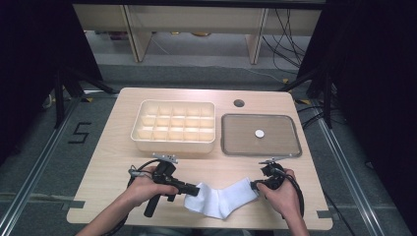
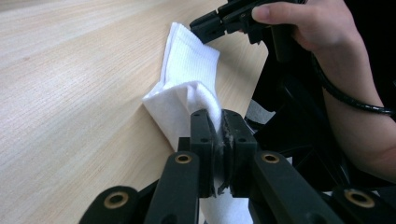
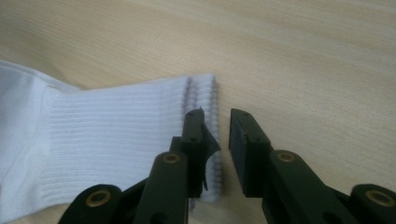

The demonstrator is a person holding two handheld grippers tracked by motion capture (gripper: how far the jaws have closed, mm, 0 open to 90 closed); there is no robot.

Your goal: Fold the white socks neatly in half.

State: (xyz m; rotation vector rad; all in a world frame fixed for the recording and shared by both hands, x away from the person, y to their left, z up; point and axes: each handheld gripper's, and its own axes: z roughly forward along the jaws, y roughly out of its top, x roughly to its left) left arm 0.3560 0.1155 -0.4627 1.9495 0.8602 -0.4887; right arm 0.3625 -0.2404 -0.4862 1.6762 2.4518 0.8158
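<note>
A white sock (image 1: 221,199) lies flat near the table's front edge, between my two grippers. My left gripper (image 1: 196,188) is shut on the sock's left end, and in the left gripper view white fabric (image 2: 187,60) is pinched between its closed jaws (image 2: 218,122). My right gripper (image 1: 254,186) sits at the sock's right end, the ribbed cuff (image 3: 116,130). Its jaws (image 3: 217,116) stand apart, with the cuff's edge under the left jaw and in the gap, and the pads are not pressing on it. The left gripper view also shows the right gripper (image 2: 205,25) at the far end of the sock.
A cream organizer box (image 1: 172,145) with several compartments stands behind the left gripper. To its right is a grey tray (image 1: 280,140) holding a small white disc (image 1: 259,133). A round hole (image 1: 239,103) is cut in the tabletop at the back.
</note>
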